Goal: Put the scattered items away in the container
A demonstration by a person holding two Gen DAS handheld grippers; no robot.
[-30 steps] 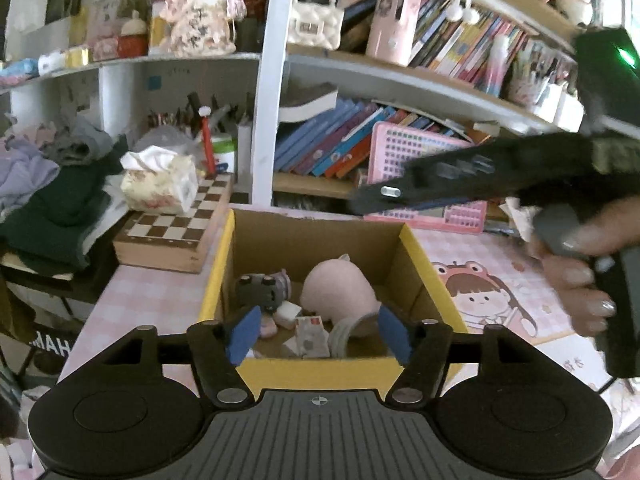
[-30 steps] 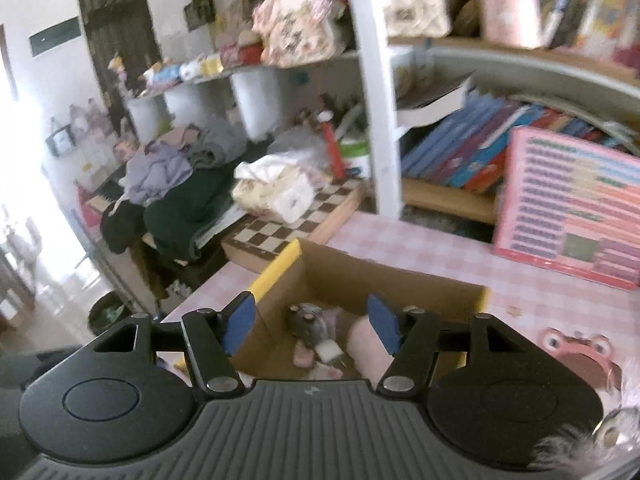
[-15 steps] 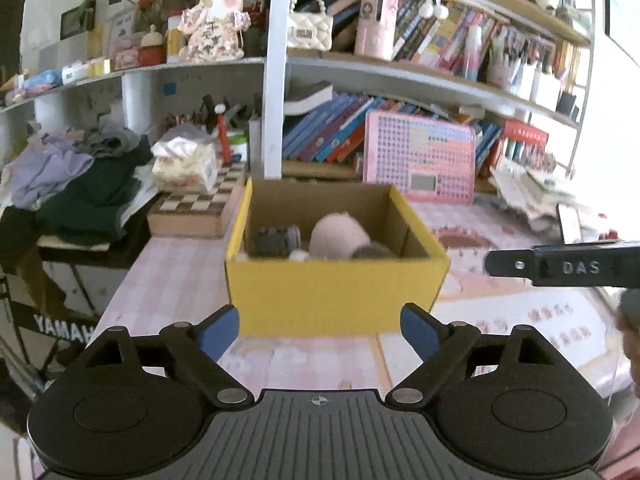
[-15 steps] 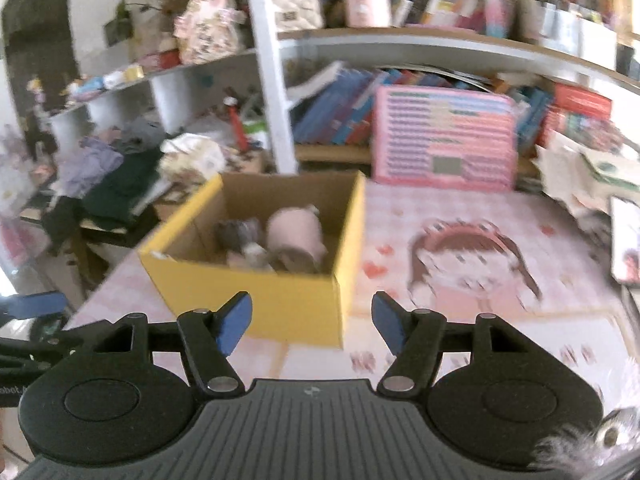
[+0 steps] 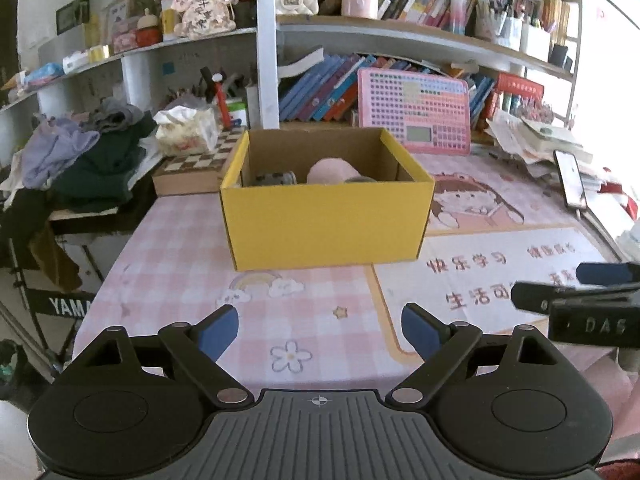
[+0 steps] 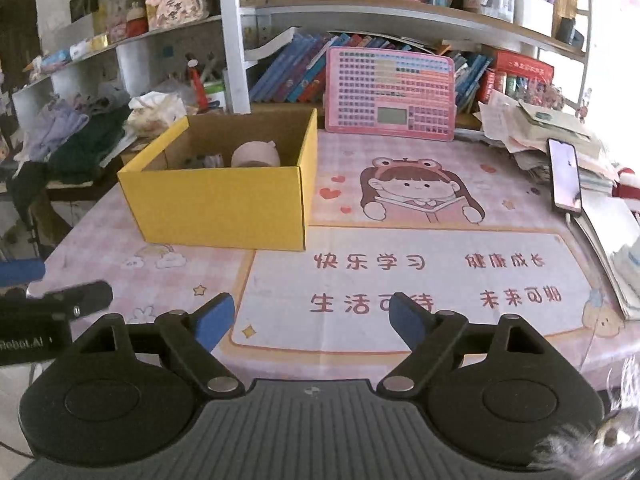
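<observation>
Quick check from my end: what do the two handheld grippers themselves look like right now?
Both match: the left gripper and right gripper have matte black bodies with a ribbed grey centre, round side discs, silver pivot pins and blue finger pads. Seen side-on, one bears white "DAS" lettering.

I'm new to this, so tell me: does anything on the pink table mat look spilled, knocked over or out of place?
Nothing stands out. The yellow box sits upright and square, the small items inside it; no loose items show on the mat.

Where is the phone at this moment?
The phone leans at the table's far right edge against the stack of papers, right of the cartoon girl print; both wrist views show it.
</observation>
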